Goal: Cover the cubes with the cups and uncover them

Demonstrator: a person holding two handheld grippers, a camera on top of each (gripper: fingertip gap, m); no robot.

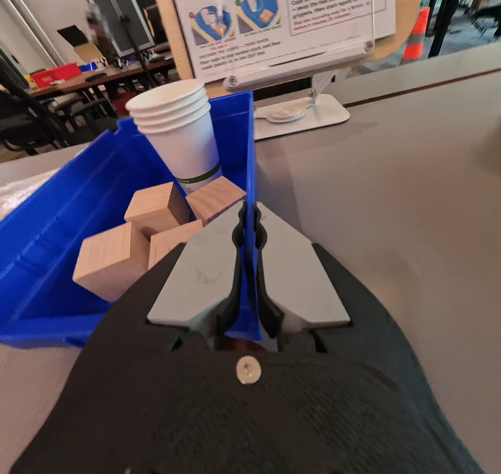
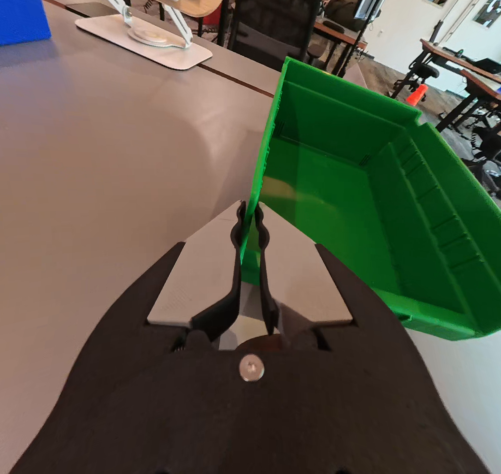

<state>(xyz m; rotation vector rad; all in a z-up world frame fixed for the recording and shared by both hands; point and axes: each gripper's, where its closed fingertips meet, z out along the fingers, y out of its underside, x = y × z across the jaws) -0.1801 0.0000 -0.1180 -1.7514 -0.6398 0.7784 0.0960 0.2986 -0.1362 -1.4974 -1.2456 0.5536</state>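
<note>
Level and forward-pointing, the left gripper (image 1: 250,208) pinches the right wall of the blue plastic bin (image 1: 65,217), which holds stacked white paper cups (image 1: 179,132) and wooden cubes (image 1: 113,260); the right gripper (image 2: 250,208) pinches the left wall of the green plastic bin (image 2: 352,203).

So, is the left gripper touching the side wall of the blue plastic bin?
Touching. The left wrist view shows the left gripper closed on the blue plastic bin's side wall, both black pads pressed against it with no gap.
</note>
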